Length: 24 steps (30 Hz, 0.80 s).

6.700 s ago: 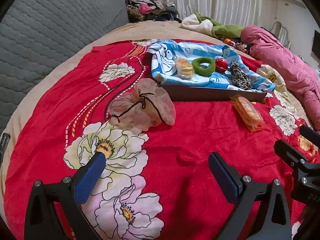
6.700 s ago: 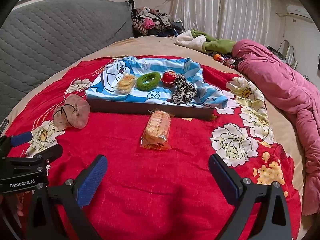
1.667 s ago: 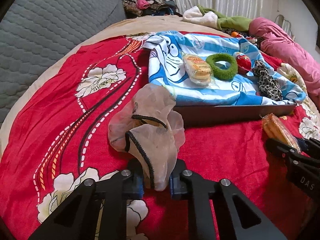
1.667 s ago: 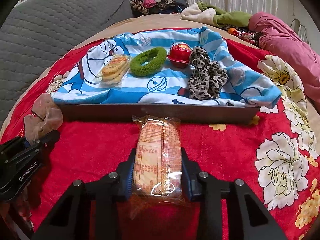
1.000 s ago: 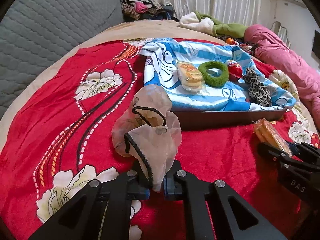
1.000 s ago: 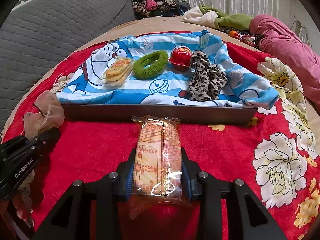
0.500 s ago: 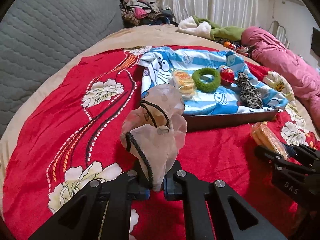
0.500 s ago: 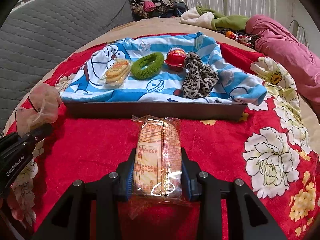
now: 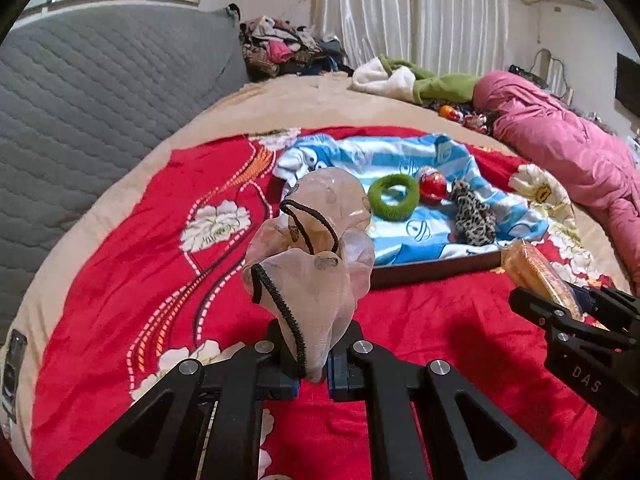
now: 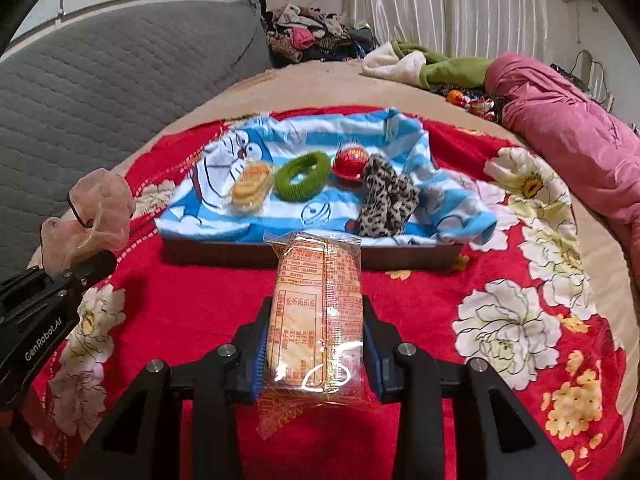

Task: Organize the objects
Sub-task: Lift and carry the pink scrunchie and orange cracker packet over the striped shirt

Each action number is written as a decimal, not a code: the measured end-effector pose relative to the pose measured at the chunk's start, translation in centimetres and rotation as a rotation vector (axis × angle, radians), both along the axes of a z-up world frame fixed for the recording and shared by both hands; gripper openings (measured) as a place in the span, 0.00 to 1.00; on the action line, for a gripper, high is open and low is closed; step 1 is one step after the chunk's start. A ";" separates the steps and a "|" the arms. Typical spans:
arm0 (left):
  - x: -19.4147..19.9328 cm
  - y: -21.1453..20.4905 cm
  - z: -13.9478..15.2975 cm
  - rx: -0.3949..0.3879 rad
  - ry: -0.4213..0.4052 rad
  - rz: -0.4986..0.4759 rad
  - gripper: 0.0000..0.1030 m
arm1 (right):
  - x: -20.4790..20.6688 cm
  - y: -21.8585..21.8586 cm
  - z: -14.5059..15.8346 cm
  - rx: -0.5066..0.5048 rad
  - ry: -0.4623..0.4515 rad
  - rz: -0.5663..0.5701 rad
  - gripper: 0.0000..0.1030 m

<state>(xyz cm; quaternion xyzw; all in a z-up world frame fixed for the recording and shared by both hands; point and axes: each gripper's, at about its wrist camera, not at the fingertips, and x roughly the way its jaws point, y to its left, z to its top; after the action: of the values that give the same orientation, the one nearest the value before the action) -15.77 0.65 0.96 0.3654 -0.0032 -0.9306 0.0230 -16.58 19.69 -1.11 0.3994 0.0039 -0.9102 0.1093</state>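
Observation:
My left gripper (image 9: 312, 376) is shut on a sheer peach scrunchie with black trim (image 9: 308, 256) and holds it up above the red floral blanket; the scrunchie also shows in the right wrist view (image 10: 90, 216). My right gripper (image 10: 316, 360) is shut on a clear-wrapped orange cracker packet (image 10: 316, 312), lifted in front of the dark tray (image 10: 224, 254). The tray is lined with a blue striped cartoon cloth (image 10: 320, 128) and holds a small biscuit pack (image 10: 250, 186), a green scrunchie (image 10: 302, 176), a red round toy (image 10: 351, 159) and a leopard scrunchie (image 10: 386, 204).
The red floral blanket (image 10: 500, 320) covers a bed. A grey quilted headboard (image 10: 100, 80) stands at the left. A pink duvet (image 10: 580, 148) lies at the right. Piled clothes (image 10: 312, 36) and a green-white garment (image 10: 432, 62) lie at the far side.
Both grippers have risen and pulled back from the tray, carrying the scrunchie and the cracker packet; the tray now looks smaller and farther away. Earlier both grippers were open and empty.

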 end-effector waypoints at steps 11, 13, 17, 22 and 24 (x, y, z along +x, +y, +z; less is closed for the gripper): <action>1.2 0.9 3.5 -0.013 0.054 -0.005 0.08 | 1.1 1.2 4.3 -0.018 0.078 -0.011 0.38; 1.1 1.1 4.4 -0.015 0.066 -0.008 0.08 | 1.1 1.2 5.1 -0.020 0.093 -0.009 0.38; 0.8 1.4 6.1 -0.018 0.088 -0.008 0.08 | 1.1 1.2 7.1 -0.016 0.128 -0.003 0.38; 0.3 1.6 8.2 -0.025 0.118 -0.008 0.08 | 0.7 1.3 9.5 -0.017 0.169 0.000 0.38; 0.0 1.7 8.9 -0.027 0.128 -0.009 0.08 | 0.4 1.3 10.3 -0.018 0.182 0.003 0.38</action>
<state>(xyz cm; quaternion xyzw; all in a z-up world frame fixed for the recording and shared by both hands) -15.76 2.35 9.87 0.3047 -0.0159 -0.9520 0.0239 -16.14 21.00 9.16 0.3139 0.0065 -0.9426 0.1133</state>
